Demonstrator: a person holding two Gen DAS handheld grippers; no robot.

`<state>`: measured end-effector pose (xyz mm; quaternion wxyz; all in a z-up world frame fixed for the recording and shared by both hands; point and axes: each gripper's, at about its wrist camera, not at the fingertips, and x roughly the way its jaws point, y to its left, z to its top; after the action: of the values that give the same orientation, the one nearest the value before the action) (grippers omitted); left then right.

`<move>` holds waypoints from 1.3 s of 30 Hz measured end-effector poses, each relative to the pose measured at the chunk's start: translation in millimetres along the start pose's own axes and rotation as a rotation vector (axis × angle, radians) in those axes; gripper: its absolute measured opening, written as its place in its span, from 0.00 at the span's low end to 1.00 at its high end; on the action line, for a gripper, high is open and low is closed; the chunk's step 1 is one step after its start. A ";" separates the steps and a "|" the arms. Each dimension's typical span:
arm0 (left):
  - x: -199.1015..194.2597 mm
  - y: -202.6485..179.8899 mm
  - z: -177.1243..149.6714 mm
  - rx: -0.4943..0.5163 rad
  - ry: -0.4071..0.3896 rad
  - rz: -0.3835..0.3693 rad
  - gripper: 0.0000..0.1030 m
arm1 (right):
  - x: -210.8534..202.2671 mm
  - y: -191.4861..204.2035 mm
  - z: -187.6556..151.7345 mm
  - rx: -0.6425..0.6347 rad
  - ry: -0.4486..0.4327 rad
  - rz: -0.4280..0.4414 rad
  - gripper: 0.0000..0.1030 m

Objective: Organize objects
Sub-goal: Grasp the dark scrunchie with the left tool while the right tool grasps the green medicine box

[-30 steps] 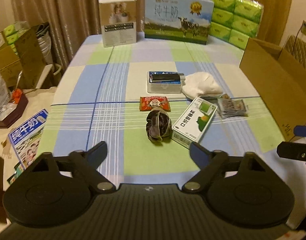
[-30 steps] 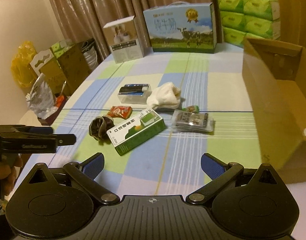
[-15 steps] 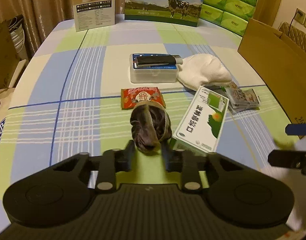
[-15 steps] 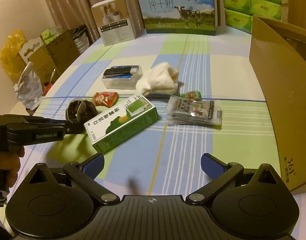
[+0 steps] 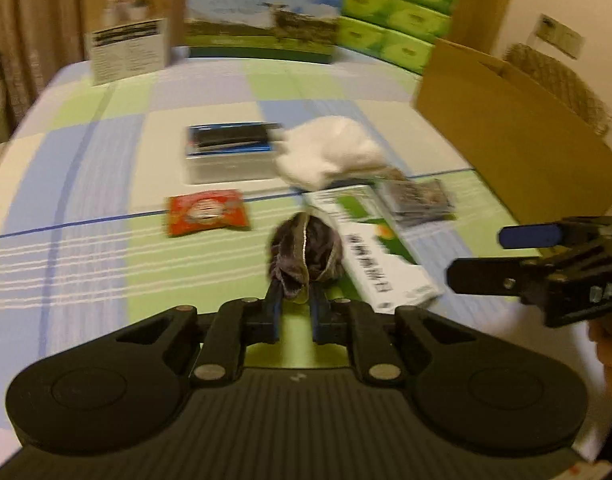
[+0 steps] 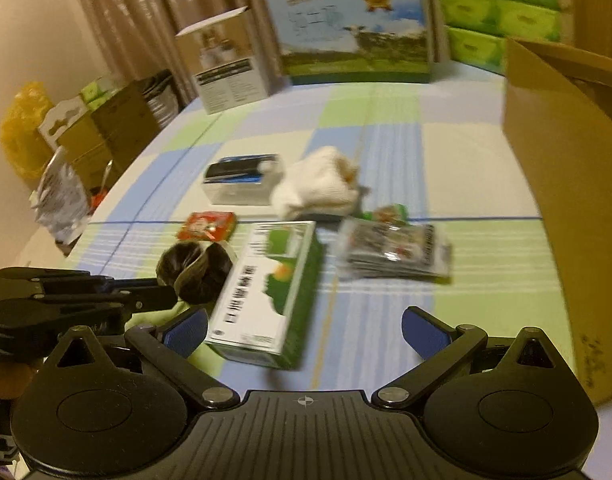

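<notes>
Sock [image 5: 306,250] pinched in L jaws, green box [image 6: 271,286] touching; R jaws spread.

- sock bundle [image 5: 306,248] left of box [image 5: 370,240], touching
- snack packet [image 5: 206,212] behind-left
- cardboard box [image 5: 518,148] at table [image 5: 85,160] right edge

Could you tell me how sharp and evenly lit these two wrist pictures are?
Left wrist view: motion blur smears the milk carton and green-and-white box, while the left tool, shut on the dark bundle, stays crisp. Right wrist view: similar smear on the snack packets; warm, dim light; fisheye bends the cardboard box.
</notes>
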<state>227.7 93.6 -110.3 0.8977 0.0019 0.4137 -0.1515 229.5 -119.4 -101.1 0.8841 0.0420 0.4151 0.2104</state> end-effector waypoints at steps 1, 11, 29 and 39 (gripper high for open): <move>-1.0 4.5 -1.3 -0.016 0.000 0.023 0.09 | 4.2 3.4 1.0 -0.008 0.003 0.009 0.98; -11.1 30.9 -9.0 -0.075 -0.036 0.040 0.26 | 51.2 23.0 4.6 -0.109 0.081 0.004 0.67; 27.2 -14.6 0.5 0.249 -0.018 -0.076 0.54 | 14.3 -21.2 -4.5 -0.143 0.130 -0.093 0.51; 31.0 -35.3 1.0 0.260 -0.008 -0.110 0.24 | 10.3 -23.6 -6.7 -0.154 0.088 -0.085 0.58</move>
<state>237.7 51.4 -128.5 0.8819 0.0949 0.3864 -0.2528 238.3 -137.3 -118.7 0.8738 -0.0530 0.4374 0.2056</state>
